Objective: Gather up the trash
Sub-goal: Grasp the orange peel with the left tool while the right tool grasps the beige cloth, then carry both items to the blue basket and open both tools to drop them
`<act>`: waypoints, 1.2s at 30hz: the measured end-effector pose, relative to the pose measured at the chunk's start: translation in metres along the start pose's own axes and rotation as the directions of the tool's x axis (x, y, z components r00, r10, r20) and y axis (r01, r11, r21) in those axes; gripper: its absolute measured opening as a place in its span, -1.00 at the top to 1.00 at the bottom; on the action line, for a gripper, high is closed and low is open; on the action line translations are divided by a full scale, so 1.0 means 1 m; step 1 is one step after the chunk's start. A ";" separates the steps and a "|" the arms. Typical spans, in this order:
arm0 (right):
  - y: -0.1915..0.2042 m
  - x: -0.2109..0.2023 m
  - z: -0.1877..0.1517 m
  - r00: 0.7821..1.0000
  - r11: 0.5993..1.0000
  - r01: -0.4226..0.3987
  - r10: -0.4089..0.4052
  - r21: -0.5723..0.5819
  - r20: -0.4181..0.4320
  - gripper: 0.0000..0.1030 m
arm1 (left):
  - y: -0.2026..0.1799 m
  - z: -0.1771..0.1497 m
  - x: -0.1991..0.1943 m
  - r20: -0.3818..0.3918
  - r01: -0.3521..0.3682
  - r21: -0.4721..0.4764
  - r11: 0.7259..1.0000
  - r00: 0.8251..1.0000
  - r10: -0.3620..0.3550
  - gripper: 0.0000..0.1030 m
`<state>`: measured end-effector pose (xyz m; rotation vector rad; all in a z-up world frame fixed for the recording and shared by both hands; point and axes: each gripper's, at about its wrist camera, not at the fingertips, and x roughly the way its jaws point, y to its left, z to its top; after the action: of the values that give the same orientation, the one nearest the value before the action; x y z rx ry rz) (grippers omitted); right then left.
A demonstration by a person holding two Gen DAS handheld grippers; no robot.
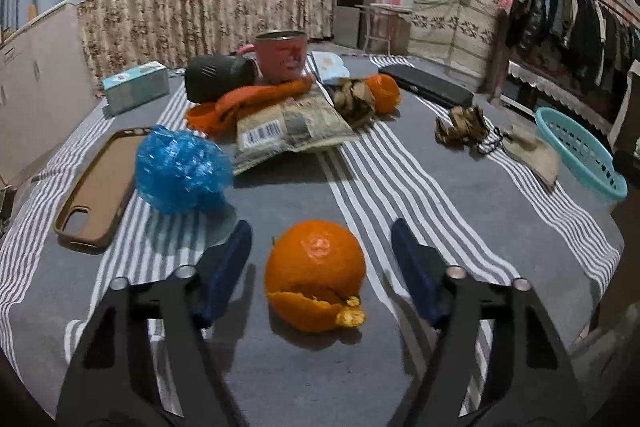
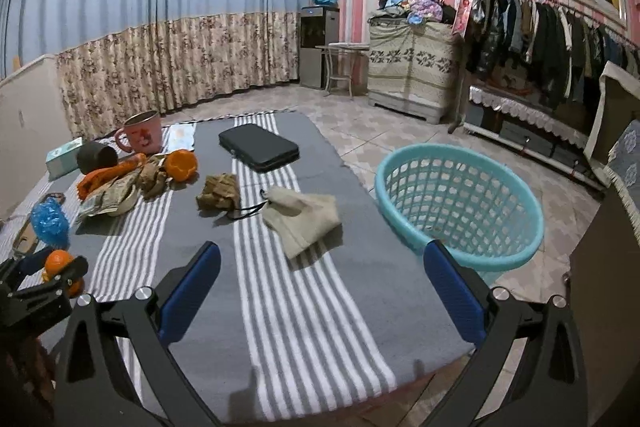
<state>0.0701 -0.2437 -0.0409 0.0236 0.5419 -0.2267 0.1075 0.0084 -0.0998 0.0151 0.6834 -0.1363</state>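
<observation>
While the left tool (image 1: pixel 320 255) is being held wide open and empty around the orange peel (image 1: pixel 316 275) on the striped tabletop (image 1: pixel 400 187), no pad is seen touching it. The right tool (image 2: pixel 320 287) is also being kept open and empty, near the turquoise basket (image 2: pixel 516 251). If squeezed strongly, the hollow peel is probably being crushed or pushed away, toward the blue plastic wad (image 1: pixel 182 169).

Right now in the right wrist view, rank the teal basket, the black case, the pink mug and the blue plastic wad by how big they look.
1. Teal basket, clearly largest.
2. Black case.
3. Pink mug and blue plastic wad look alike; they sit at different distances, so I won't rank them.
</observation>
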 end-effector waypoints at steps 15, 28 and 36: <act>0.012 0.108 0.024 0.977 0.996 -0.077 0.067 -0.041 -0.200 -0.93 | 0.011 0.020 -0.004 0.006 0.022 -0.003 1.000 1.000 -0.022 0.20; -0.006 0.144 0.017 0.932 0.986 -0.148 0.166 0.083 -0.321 0.17 | -0.008 0.061 -0.004 0.065 0.032 0.031 0.999 0.997 -0.034 0.20; -0.033 0.114 0.034 0.964 0.982 -0.128 0.157 0.141 -0.216 0.42 | -0.036 0.086 -0.012 0.117 0.044 0.068 0.997 0.992 -0.051 0.20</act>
<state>0.1751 -0.3026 -0.0693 0.2130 0.7499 -0.1170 0.1476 -0.0309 -0.0246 0.0527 0.5604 -0.2035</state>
